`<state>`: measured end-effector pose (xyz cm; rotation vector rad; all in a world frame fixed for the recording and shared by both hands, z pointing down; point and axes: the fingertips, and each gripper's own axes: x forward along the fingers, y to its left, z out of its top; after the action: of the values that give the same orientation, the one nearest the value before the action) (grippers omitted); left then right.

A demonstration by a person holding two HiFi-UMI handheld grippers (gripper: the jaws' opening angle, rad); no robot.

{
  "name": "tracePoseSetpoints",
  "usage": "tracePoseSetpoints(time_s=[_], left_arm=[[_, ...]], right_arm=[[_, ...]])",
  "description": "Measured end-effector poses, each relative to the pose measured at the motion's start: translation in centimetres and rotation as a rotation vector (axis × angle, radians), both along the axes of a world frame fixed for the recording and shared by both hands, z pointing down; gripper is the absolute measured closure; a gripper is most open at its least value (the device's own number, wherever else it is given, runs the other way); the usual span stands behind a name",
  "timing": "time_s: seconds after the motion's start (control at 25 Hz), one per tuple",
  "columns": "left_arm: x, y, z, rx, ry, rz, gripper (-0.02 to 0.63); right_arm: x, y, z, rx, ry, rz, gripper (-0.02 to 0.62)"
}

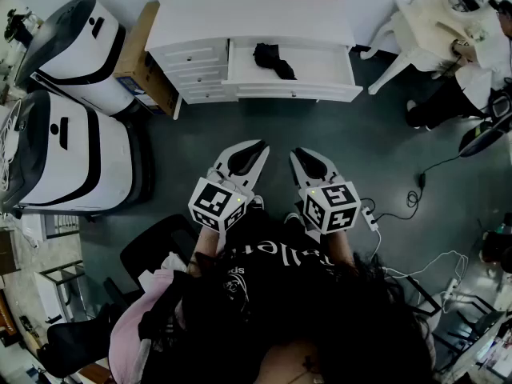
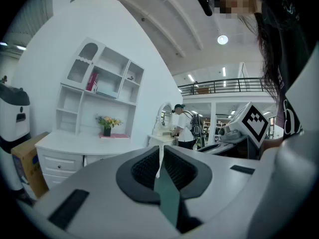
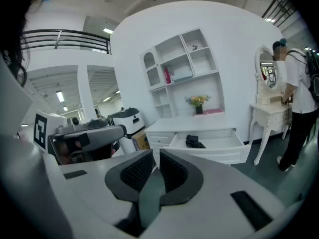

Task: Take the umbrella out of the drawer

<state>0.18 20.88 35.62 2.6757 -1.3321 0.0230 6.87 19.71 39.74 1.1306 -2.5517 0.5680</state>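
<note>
the umbrella point(image 1: 274, 60) lies as a dark, folded bundle on the floor of the open drawer point(image 1: 298, 92) of the white dresser point(image 1: 248, 18), somewhat left of the drawer's middle, and the right gripper view shows it there too point(image 3: 194, 142). both tools are well apart from it, held side by side in front of the person: the left gripper point(image 1: 258, 146) has its two jaws brought together on nothing, and the right gripper point(image 1: 298, 153) is likewise closed and empty, aimed a little downward toward the drawer. the step in hand looks like the approach, so doing it well probably means stepping up close first, then spreading one gripper's jaws before they pass over the drawer front, not inside it. the grip should go across the thick body of the bundle (a loose fold or strap would likely slip or unfurl). a straight lift should clear the front wall, and the other gripper could steady the drawer.
</note>
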Motion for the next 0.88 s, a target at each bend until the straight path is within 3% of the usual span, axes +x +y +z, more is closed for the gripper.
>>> tracePoseSetpoints(time_s=[0.64,0.88], left_arm=[[-4.4,-2.4,0.1,0.012,-0.001,0.013,0.58],[-4.6,-3.3,1.8,-0.034,0.012,0.028,0.58]], right_arm=[[-3.9,-2.7,-0.2,0.005,-0.031,0.042,0.523],[-2.5,-2.7,1.1,-0.029,-0.005,0.096,0.523]])
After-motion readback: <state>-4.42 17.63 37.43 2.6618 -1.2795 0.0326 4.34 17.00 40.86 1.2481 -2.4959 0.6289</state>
